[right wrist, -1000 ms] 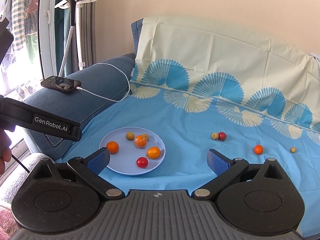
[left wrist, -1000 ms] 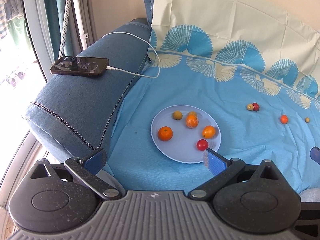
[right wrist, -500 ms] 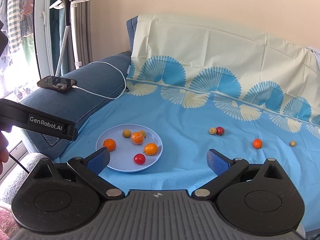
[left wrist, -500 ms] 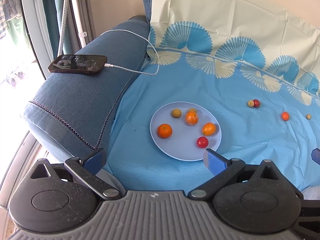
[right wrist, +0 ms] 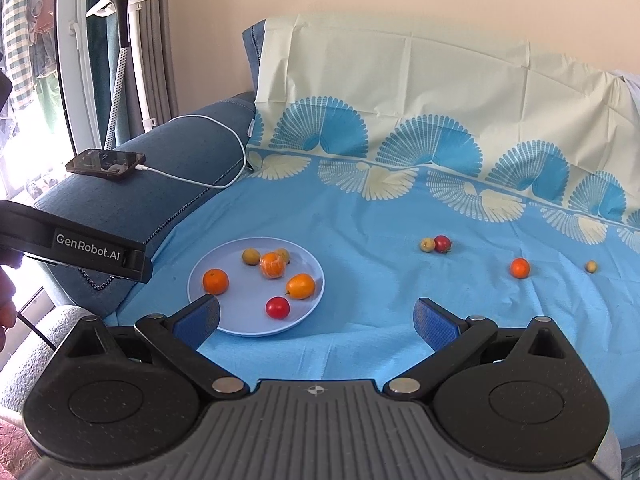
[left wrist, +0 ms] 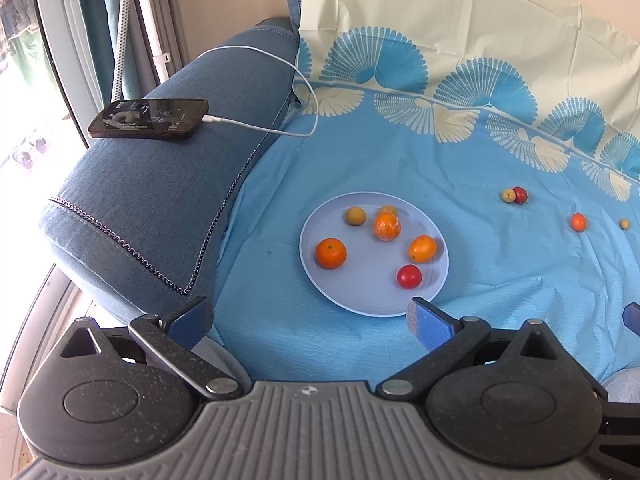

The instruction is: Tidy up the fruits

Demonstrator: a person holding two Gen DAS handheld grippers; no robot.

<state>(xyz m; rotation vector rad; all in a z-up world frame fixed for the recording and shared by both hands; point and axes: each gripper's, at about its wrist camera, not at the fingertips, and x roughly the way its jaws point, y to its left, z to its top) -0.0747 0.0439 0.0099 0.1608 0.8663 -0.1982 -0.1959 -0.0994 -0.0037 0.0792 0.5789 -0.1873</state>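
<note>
Left wrist view: left tongs [left wrist: 310, 318] stood wide open, nothing between the blue pads. Plate [left wrist: 320, 280] lay on the blue sheet [left wrist: 360, 160] just ahead of the tips, nearer the right-hand pad. On it: an orange [left wrist: 330, 253], a red tomato [left wrist: 409, 276], a kumquat [left wrist: 422, 248], a wrapped mandarin [left wrist: 387, 227], a yellowish fruit [left wrist: 355, 215]. Four loose fruits lay farther ahead to the right, well apart from the plate. Phone [left wrist: 149, 118] on the sofa arm [left wrist: 160, 208], ahead-left.

Right wrist view: right tongs [right wrist: 316, 318] also wide open and empty. Plate [right wrist: 244, 320] ahead, touching the left pad in frame. Loose small orange [right wrist: 519, 268] and a red-and-yellow pair [right wrist: 435, 244] lay ahead-right on the sheet. Left gripper body [right wrist: 80, 246] showed at far left.
</note>
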